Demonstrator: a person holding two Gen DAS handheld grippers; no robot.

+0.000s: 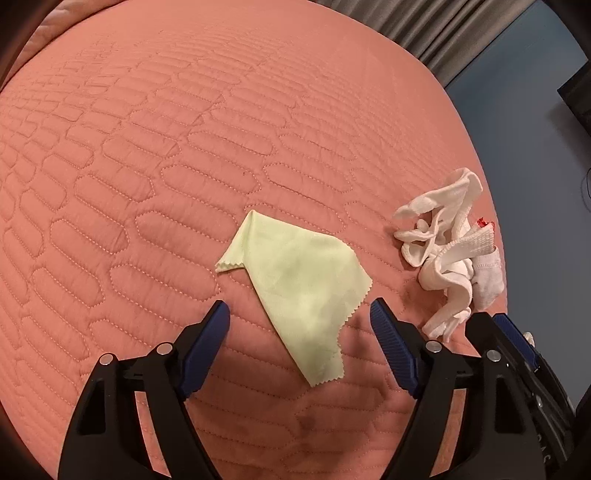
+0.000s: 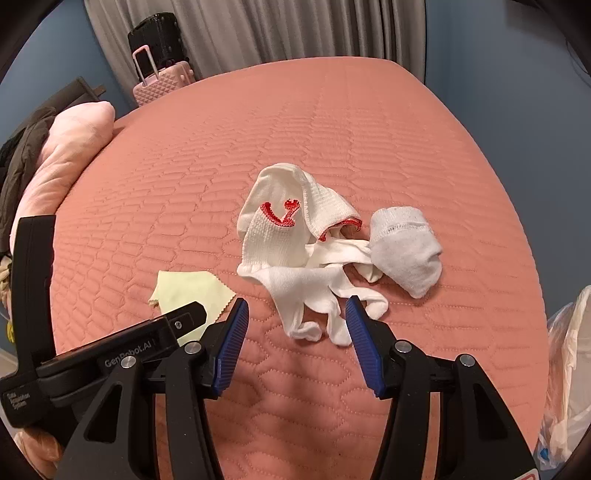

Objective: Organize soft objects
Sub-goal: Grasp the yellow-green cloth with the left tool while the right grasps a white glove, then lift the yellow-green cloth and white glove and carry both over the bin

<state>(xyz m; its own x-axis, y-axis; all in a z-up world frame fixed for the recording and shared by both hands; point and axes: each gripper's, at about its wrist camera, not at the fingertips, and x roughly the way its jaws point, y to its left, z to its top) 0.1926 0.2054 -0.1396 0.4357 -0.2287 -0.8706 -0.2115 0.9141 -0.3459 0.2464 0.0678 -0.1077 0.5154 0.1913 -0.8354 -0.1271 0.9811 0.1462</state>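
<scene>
A pale green cloth (image 1: 299,284) with zigzag edges lies folded on the salmon quilted bed (image 1: 147,166). My left gripper (image 1: 300,314) hovers open just above its near part, fingers either side. To the right lies a tangle of white gloves (image 1: 447,254) with red trim. In the right wrist view the white gloves (image 2: 303,258) and a grey-white sock (image 2: 406,251) lie heaped ahead of my right gripper (image 2: 297,310), which is open with glove fingers between its tips. The green cloth (image 2: 188,291) shows at left, partly hidden by the left gripper's body (image 2: 110,354).
A pink pillow (image 2: 66,166) lies at the bed's left edge, with dark clothing behind it. A pink suitcase (image 2: 162,77) and a black one stand by the grey curtain (image 2: 258,29). A plastic bag (image 2: 569,369) sits at the right. The bed (image 2: 406,129) extends far ahead.
</scene>
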